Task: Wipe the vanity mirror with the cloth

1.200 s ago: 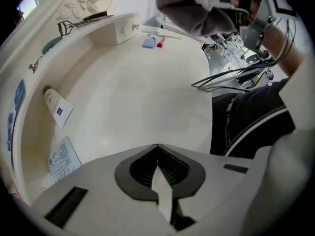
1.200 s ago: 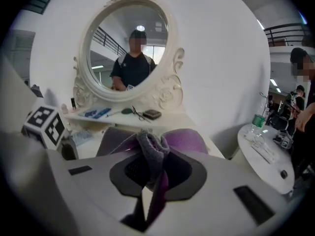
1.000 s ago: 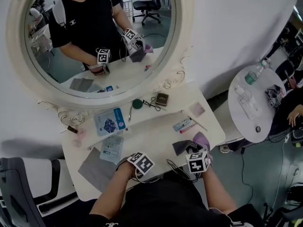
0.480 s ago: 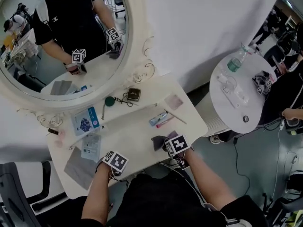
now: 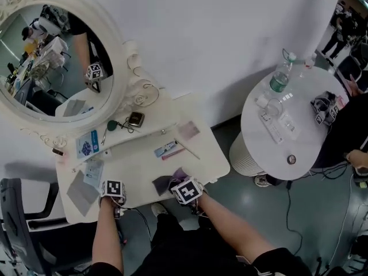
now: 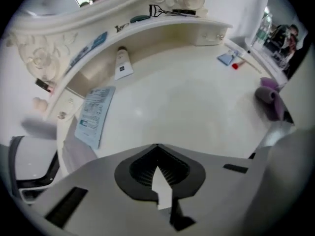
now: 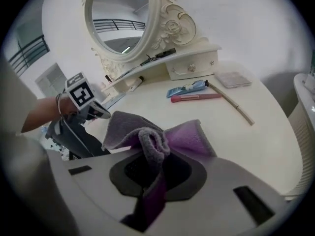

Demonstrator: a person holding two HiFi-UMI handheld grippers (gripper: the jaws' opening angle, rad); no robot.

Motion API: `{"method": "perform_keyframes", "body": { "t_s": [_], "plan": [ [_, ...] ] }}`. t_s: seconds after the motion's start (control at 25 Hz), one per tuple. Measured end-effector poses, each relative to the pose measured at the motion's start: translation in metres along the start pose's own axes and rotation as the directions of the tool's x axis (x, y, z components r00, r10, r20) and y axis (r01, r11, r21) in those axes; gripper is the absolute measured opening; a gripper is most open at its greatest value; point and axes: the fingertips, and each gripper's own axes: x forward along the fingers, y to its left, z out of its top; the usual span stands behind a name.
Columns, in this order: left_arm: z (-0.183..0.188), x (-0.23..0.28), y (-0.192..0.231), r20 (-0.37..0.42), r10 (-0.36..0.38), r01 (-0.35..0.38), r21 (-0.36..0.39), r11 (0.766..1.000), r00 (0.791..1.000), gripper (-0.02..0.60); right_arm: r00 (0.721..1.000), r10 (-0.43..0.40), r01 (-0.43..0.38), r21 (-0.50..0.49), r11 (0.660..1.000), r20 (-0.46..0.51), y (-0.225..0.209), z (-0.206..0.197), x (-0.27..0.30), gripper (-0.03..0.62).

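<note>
Cloth gripped, wiping not yet begun.
Right tool (image 7: 153, 171) clamps cloth (image 7: 184, 136) on worktop (image 5: 144, 161); left tool (image 6: 157, 173) closed, empty; mirror (image 5: 52, 68) well apart at 10 o'clock.

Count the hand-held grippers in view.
2: left hand-held gripper, shut, at the near edge of the vanity table; right hand-held gripper beside it, shut on the purple cloth.

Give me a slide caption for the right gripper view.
Right gripper jaws clamp a purple cloth over the vanity tabletop, oval mirror ahead.
</note>
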Motion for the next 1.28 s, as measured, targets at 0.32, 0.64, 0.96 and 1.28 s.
{"method": "perform_keyframes", "body": {
  "t_s": [0.32, 0.64, 0.96, 1.28],
  "plan": [
    [-0.067, -0.033, -0.130, 0.124, -0.051, 0.061, -0.081, 0.995, 0.991, 0.002, 0.990, 0.111, -0.115, -0.043, 0.992, -0.090, -0.011, 0.000, -0.007, 0.048],
    [-0.493, 0.029, -0.273, -0.332, -0.631, 0.191, -0.765, 0.614, 0.701, 0.002, 0.987, -0.032, 0.011, -0.135, 0.991, -0.160, -0.008, -0.001, -0.005, 0.048],
    [-0.594, 0.004, -0.433, -0.338, -0.740, 0.195, -0.825, 0.530, 0.581, 0.002, 0.986, -0.105, 0.103, -0.025, 0.994, -0.130, -0.005, 0.003, 0.010, 0.048],
    [-0.478, 0.027, -0.379, -0.222, -0.587, 0.362, -0.605, 0.709, 0.779, 0.002, 0.972, -0.211, 0.186, -0.212, 0.959, -0.103, -0.001, 0.000, -0.002, 0.048]
  ]
}}
